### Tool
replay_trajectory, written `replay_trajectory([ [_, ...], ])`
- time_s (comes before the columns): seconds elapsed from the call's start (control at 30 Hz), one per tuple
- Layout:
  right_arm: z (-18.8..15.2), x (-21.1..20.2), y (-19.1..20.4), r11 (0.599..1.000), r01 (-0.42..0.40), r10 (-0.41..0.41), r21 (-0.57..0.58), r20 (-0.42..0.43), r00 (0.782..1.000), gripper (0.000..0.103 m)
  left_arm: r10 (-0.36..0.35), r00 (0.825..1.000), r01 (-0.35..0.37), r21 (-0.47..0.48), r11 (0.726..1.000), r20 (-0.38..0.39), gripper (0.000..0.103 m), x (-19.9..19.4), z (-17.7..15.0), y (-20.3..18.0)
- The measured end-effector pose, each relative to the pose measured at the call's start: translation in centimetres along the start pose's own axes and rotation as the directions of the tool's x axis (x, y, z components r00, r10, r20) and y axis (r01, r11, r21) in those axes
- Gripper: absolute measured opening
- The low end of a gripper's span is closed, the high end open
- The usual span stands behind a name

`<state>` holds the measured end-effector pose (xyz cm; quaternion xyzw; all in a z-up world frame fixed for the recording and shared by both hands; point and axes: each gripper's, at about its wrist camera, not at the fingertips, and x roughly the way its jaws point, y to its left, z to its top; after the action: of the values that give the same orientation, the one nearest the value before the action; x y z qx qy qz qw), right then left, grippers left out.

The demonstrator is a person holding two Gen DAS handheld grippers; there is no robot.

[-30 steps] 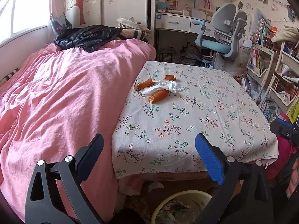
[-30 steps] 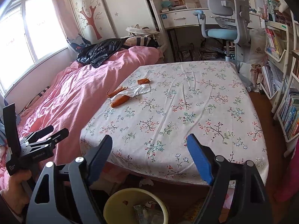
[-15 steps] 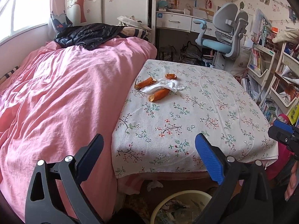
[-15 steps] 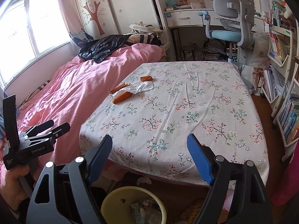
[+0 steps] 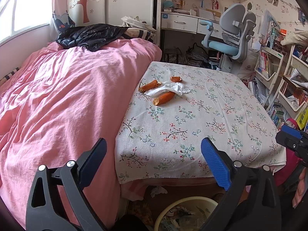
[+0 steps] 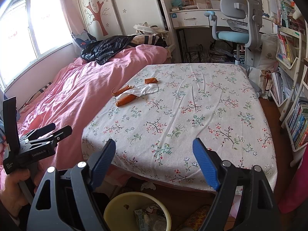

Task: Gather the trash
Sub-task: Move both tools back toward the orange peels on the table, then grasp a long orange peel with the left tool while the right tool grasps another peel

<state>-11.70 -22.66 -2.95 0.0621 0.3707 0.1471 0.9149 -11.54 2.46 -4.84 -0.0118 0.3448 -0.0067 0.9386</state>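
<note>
Bedroom w/ a low table under a white floral-print tablecloth point(image 5: 202, 119), its left edge butting against a bed covered by a rumpled pink duvet point(image 5: 63, 100). Trash sits in one cluster near the table's far-left part, close to the bed-side edge: a crumpled white tissue point(image 5: 169, 89) w/ three orange peel pieces round it — a long curled peel point(image 5: 164, 98) just nearer the camera and touching the tissue, a flat peel strip point(image 5: 150, 85) on the bed side, and a small peel bit point(image 5: 176, 79) at the far side. Rest of the cloth, esp. the near half and right side, is bare fabric. Below the near table edge, on the floor, stands a round pale-yellow plastic bin point(image 6: 123, 202) holding scraps; a small white wad point(image 5: 158, 190) lies on the floor by it. Left gripper point(image 5: 154, 159) hovers off the near-left table corner, blue-padded fingers point(image 5: 215, 163) spread wide, nothing between them. Right gripper point(image 6: 154, 157) hangs over the near edge, above the bin, jaws also wide apart and empty. Both are well apart from the trash. Far side: grey-and-blue swivel desk chair point(image 6: 238, 19); bookshelves point(image 6: 294, 100) crowd the right edge, leaving a narrow floor strip.
</note>
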Motion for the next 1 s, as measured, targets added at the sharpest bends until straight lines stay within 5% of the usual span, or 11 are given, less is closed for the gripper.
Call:
replay_trajectory([
  [0.47, 0.5, 2.0, 1.5, 0.999, -0.047, 0.046, -0.019, -0.045, 0.998, 0.079, -0.017, 0.998, 0.024, -0.126, 0.992, 0.058, 0.095, 1.0, 3.7, 3.9],
  [0.6, 1.8, 5.6, 2.7, 0.997, -0.072, 0.072, -0.007, -0.082, 0.994, 0.075, -0.005, 0.998, 0.011, -0.100, 0.995, 0.055, 0.095, 3.2, 5.7, 5.1],
  [0.77, 3.8, 12.3, 4.0, 0.987, -0.135, 0.147, 0.093, -0.150, 0.978, 0.056, -0.008, 0.998, 0.013, -0.083, 0.996, 0.058, 0.094, 7.4, 9.5, 6.4],
  [1.0, 7.0, 20.8, 7.3, 0.984, -0.107, 0.130, 0.143, -0.162, 0.978, 0.053, -0.052, 0.999, 0.052, 0.065, 0.997, -0.006, 0.074, 15.1, 13.5, 5.7],
])
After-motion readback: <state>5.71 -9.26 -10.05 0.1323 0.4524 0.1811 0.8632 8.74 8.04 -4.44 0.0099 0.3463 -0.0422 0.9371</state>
